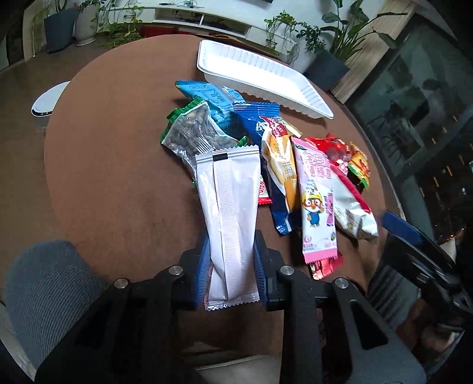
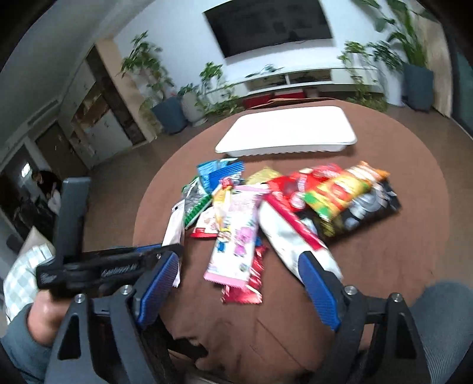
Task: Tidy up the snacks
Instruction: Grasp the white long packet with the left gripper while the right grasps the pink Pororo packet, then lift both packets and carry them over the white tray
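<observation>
My left gripper (image 1: 232,239) is shut on the lower part of a long white snack packet (image 1: 229,189), whose top rests against the pile. The pile on the round brown table (image 1: 118,177) includes a green bag of nuts (image 1: 195,130), a pink cartoon packet (image 1: 316,201) (image 2: 233,233), a white-and-red bag (image 2: 289,233) and a yellow-red chip bag (image 2: 340,192). My right gripper (image 2: 239,260) is open above the near end of the pink packet, its blue pads (image 2: 159,280) clear of it. A white tray (image 1: 260,73) (image 2: 283,130) sits behind the pile with nothing in it.
A grey-blue chair (image 1: 44,295) stands at the table's near edge. A white device (image 1: 47,100) sits on the floor to the left. Potted plants (image 2: 165,97), a low white shelf and a wall screen (image 2: 266,23) lie beyond the table. A person's hand (image 2: 44,319) holds the left gripper's handle.
</observation>
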Demonstrator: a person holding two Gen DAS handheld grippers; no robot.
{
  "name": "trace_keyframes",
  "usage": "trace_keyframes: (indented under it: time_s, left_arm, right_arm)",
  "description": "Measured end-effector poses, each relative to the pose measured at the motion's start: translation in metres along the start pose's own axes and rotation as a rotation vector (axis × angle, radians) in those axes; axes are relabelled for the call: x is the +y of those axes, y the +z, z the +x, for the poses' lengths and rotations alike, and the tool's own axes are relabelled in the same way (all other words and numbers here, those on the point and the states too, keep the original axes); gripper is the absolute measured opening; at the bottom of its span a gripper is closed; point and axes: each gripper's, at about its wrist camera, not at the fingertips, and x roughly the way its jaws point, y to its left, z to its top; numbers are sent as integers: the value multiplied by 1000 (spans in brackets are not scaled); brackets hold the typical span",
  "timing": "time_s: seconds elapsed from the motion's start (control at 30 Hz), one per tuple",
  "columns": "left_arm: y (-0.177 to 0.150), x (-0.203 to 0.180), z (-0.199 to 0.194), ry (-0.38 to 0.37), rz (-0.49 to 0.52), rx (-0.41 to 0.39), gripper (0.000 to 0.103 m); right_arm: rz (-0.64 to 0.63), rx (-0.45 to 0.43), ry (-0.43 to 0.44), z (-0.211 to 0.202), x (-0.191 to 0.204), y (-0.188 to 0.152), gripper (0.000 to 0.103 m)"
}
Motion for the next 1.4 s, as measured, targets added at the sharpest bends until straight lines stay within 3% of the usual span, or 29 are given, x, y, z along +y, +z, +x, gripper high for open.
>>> trace_keyframes:
  time_s: [0.17, 0.5, 0.6, 1.0, 1.03, 1.13, 1.4]
  left_arm:
    - [-8, 7, -4, -43, -21, -17, 25]
    - [-15, 16, -11, -82, -26, -33, 25]
    - [-15, 16, -10, -81, -22, -34, 25]
    - [-15, 9, -4, -78, -13, -21, 25]
    - [-15, 9, -3, -77, -11, -20, 25]
    - [-16, 6, -1, -74, -6, -17, 25]
    - [-16, 1, 1, -82, -4, -16, 25]
  right_arm:
    - [7, 114, -15, 41, -1, 8, 66]
    - [-57, 159, -128, 64, 9, 13, 66]
    - [-81, 183, -133, 72, 13, 11, 58]
    - [-115, 151, -130, 69, 13, 11, 33]
    - [-119, 149, -131, 68, 13, 11, 23]
    - [-126, 145, -121, 69, 13, 9, 15]
    - [-95, 122, -75, 62, 11, 11, 10]
